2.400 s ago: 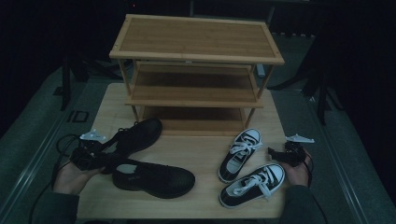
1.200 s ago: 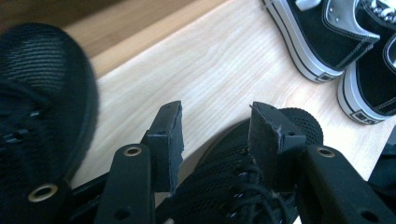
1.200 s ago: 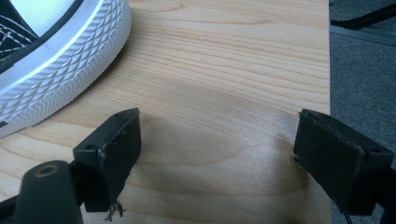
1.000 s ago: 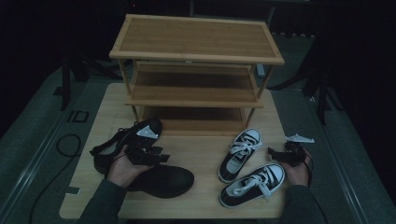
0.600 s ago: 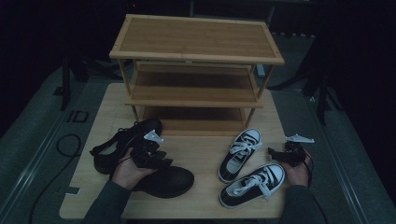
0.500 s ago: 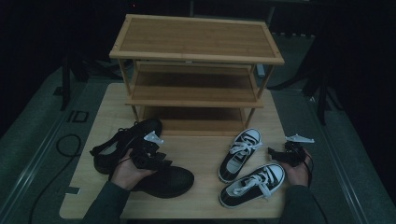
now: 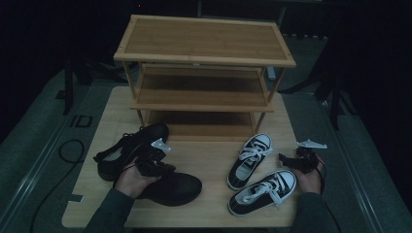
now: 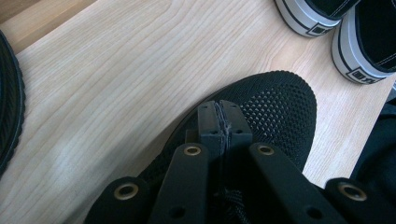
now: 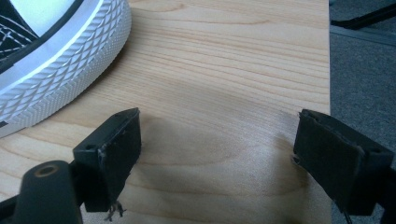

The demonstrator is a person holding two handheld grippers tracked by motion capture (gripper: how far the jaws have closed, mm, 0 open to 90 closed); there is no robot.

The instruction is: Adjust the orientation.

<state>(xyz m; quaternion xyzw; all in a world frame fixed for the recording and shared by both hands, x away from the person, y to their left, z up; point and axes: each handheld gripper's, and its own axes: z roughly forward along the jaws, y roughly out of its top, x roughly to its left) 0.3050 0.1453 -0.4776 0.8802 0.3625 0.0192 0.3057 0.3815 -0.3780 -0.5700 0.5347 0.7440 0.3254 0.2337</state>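
A pair of black shoes lies at the table's left, one (image 7: 131, 148) behind and one (image 7: 175, 187) nearer. My left gripper (image 7: 155, 162) rests on the nearer shoe's upper (image 8: 280, 107). Its jaws have just been closing and the left gripper (image 8: 219, 116) now stands shut, pads together, with nothing visible between them. Two black-and-white sneakers (image 7: 250, 160) (image 7: 265, 191) lie at the right. Beside them my right gripper (image 7: 291, 160) hovers low over bare wood, and the right gripper (image 9: 219, 140) is open and empty, with a sneaker's white sole (image 9: 56, 60) to its left.
A three-tier wooden shoe rack (image 7: 204, 43) stands at the back of the wooden table (image 7: 209, 155), its shelves bare. A black cable (image 7: 68, 150) loops on the floor at the left. The table's right edge (image 9: 324, 70) runs close to my right gripper.
My left hand came in from the table's left edge onto the nearer black shoe, and the left jaws went from apart to shut. The right hand and the sneakers have stayed put.
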